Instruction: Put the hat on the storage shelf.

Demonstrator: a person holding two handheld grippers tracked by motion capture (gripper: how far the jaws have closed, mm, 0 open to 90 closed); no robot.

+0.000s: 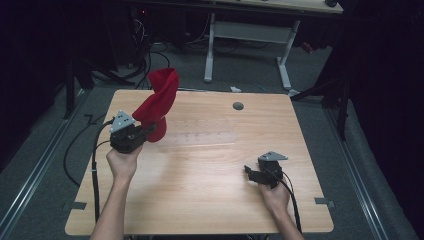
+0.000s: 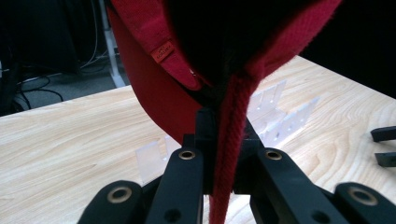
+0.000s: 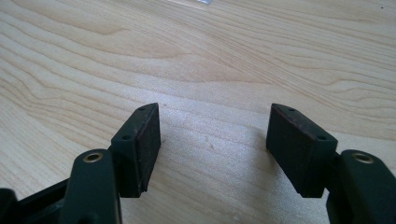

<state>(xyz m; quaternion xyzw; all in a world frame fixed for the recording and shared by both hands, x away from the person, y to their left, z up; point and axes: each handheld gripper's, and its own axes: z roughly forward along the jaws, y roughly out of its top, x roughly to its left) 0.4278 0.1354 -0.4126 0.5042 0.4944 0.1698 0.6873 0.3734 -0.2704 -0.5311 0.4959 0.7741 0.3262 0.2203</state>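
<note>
A red knit cap [image 1: 160,100] hangs in the air over the table's left side, pinched at its edge by my left gripper [image 1: 149,131], which is shut on it. In the left gripper view the red fabric [image 2: 159,79] fills the top and a folded edge runs down between the black jaws of the left gripper [image 2: 227,140]. My right gripper [image 1: 248,171] rests low over the table at the right front, open. In the right gripper view the right gripper [image 3: 212,135] has nothing between its pads but bare wood.
A clear plastic rack [image 1: 200,131] lies on the wooden table [image 1: 210,200] near its middle, seen past the cap as rack [image 2: 280,116]. A grey round grommet [image 1: 238,105] sits near the far edge. Another desk's white legs [image 1: 210,50] stand beyond.
</note>
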